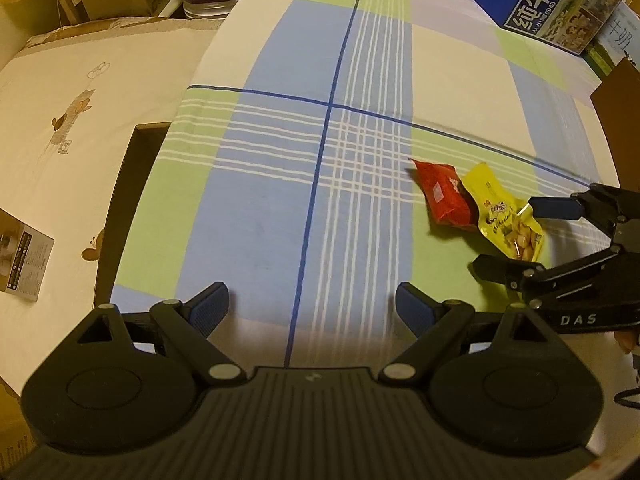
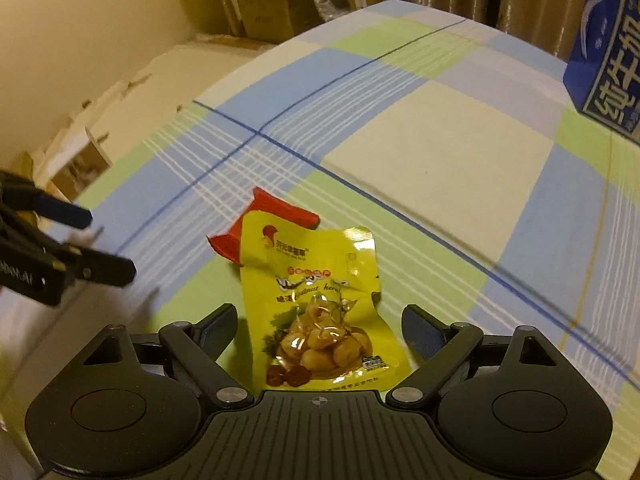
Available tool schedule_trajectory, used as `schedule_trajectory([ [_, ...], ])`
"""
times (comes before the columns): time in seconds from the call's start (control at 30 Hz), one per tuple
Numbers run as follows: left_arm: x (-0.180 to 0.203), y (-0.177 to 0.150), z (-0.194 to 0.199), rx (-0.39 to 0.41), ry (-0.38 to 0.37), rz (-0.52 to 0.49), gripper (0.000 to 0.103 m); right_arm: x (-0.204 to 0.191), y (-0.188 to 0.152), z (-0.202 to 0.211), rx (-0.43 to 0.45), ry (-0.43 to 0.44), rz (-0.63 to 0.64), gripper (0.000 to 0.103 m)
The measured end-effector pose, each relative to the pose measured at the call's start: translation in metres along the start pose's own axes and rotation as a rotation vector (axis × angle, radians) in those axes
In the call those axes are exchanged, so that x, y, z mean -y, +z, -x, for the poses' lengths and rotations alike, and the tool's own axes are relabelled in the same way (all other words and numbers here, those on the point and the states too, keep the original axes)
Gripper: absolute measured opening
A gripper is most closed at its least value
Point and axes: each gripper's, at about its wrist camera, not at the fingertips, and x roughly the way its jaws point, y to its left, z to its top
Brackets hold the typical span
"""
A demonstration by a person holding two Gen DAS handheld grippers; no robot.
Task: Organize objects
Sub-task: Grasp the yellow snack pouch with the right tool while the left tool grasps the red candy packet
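Two snack packets, yellow packet over red packet.

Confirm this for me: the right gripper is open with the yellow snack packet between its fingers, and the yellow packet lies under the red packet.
Not quite. The yellow snack packet lies over the red packet, not under it; the right wrist view shows this. The right gripper is indeed open with the yellow packet between its fingers.

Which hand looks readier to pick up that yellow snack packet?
The right. Its open claw already has the yellow packet between its fingers. The left claw, also open, points at bare checked cloth, with the packet off to its side.
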Motion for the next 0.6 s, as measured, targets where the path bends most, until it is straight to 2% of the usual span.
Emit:
schedule_trajectory([
  [0.03,0.001,0.001,0.000,0.001,-0.003,-0.003,0.088,0.001,-0.001,0.000,0.005,-0.007,-0.005,0.084],
  [0.1,0.003,0.002,-0.001,0.003,-0.011,-0.012,0.088,0.002,-0.002,0.003,0.027,-0.021,-0.015,0.071],
  [0.13,0.004,0.003,-0.001,0.004,-0.015,-0.016,0.088,0.003,-0.003,0.004,0.031,-0.030,-0.020,0.069],
  [0.27,0.012,0.008,-0.003,0.011,-0.035,-0.038,0.088,0.009,-0.006,0.011,0.044,-0.030,-0.056,0.064],
  [0.6,0.047,0.026,-0.008,0.049,-0.097,-0.137,0.088,0.039,-0.023,0.033,0.065,-0.178,-0.225,0.058],
])
